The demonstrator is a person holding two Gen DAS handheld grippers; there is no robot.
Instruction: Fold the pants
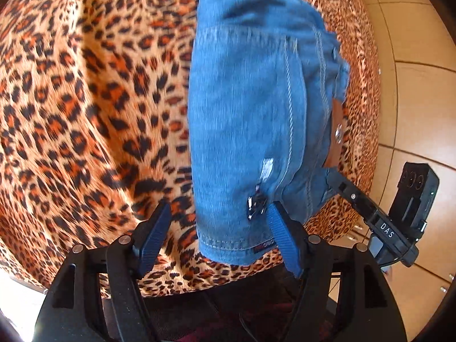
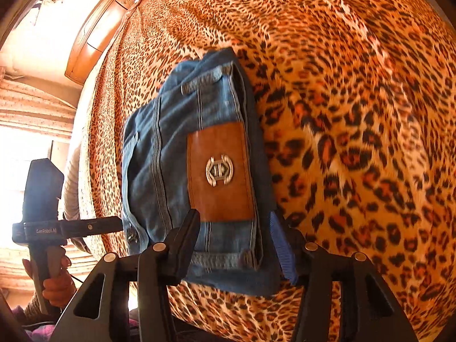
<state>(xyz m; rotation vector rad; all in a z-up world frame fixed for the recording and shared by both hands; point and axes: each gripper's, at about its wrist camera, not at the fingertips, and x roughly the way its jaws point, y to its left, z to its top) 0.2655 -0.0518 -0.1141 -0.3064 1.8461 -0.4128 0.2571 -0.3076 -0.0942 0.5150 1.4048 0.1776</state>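
On leopard-print bed (image 1: 85, 99), pants (image 1: 245, 119) lie folded in compact blue denim bundle, brown leather patch (image 2: 221, 173) with metal emblem on top. I see my left gripper (image 1: 219, 228) spread open, near hem edge between fingers, nothing clamped. My right gripper (image 2: 235, 239) also open, fingers straddling near waistband end below patch, no squeeze visible.

We see our left gripper (image 1: 218, 216) spread wide at six o'clock, the folded blue pants (image 1: 250, 119) on the leopard-print cover (image 1: 85, 99); our right gripper (image 1: 370, 208) at four o'clock.
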